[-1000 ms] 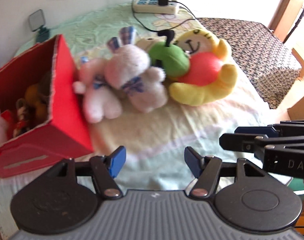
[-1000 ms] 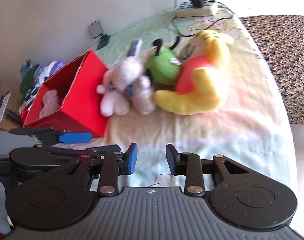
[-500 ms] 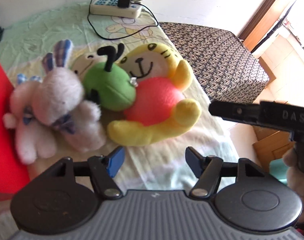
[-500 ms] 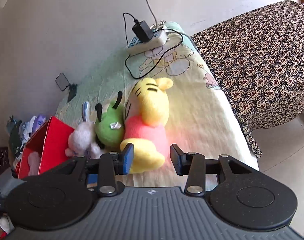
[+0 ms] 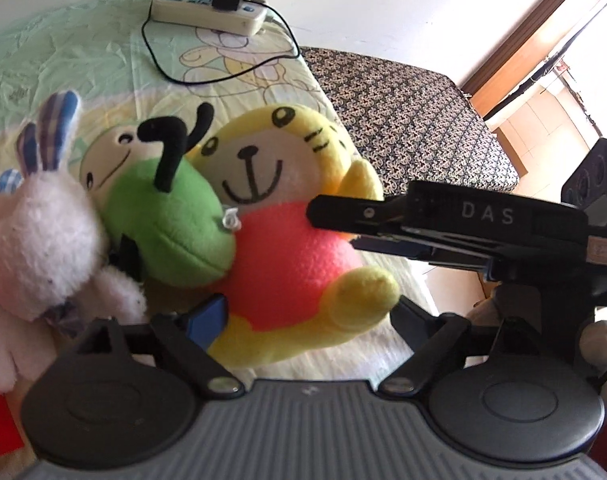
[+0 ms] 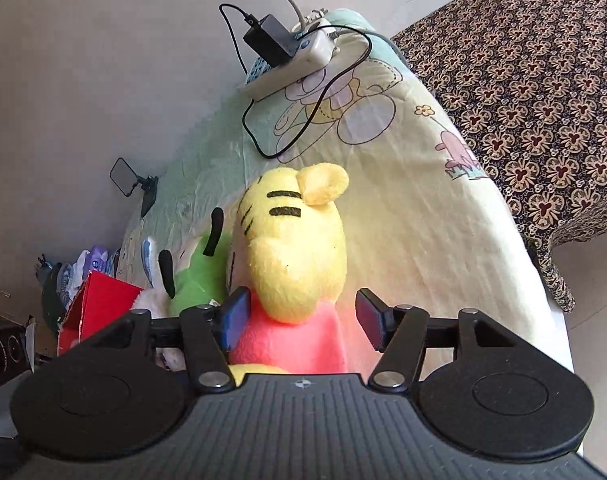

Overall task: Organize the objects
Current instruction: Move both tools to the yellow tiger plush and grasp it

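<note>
A yellow tiger plush in a red shirt lies on the bed beside a green plush and a white rabbit plush. My left gripper is open, its jaws on either side of the tiger's lower body. My right gripper is open around the tiger's red body from the head side; it also shows in the left wrist view, over the tiger's shirt. The red box sits at left, partly hidden.
A white power strip with a black charger and cable lies at the head of the bed. A dark patterned cover lies to the right. A small black clip-on device stands by the wall.
Both grippers moved in toward the yellow tiger. The right gripper opened wider and now straddles its red body. The red box has slid almost out of the left wrist view.
</note>
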`<state>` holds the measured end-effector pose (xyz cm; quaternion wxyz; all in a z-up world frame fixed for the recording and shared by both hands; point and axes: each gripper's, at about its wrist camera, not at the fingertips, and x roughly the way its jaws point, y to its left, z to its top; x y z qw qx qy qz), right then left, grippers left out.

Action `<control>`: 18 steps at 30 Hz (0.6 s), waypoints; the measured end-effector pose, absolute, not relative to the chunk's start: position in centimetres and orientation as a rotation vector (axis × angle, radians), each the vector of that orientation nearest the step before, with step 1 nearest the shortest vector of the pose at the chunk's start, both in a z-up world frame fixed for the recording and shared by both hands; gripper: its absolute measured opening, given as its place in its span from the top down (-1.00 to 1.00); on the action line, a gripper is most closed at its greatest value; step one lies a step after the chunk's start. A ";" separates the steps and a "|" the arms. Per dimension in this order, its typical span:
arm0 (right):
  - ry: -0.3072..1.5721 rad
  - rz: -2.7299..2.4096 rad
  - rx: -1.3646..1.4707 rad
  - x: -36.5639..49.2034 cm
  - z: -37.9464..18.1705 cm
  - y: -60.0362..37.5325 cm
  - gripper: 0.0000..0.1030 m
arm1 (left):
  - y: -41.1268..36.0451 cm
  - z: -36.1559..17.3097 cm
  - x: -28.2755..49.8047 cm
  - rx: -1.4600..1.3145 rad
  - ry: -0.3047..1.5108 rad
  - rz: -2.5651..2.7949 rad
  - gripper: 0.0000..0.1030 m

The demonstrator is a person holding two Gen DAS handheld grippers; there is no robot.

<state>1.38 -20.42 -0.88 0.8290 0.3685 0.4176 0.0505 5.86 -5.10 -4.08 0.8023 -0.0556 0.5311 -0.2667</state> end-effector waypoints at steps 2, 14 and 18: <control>0.898 0.127 0.809 2.1 -1.6 -20.4 -0.23 | -5.2 -4.7 6.5 -0.126 1.151 -0.569 -0.77; 0.896 0.199 0.906 1.1 -1.7 -21.0 0.14 | -6.0 -5.6 6.7 -0.127 1.164 -0.608 -0.69; 0.886 0.173 0.878 -1.0 -0.4 -21.0 0.15 | -6.3 -5.1 5.1 -0.140 1.168 -0.669 -0.67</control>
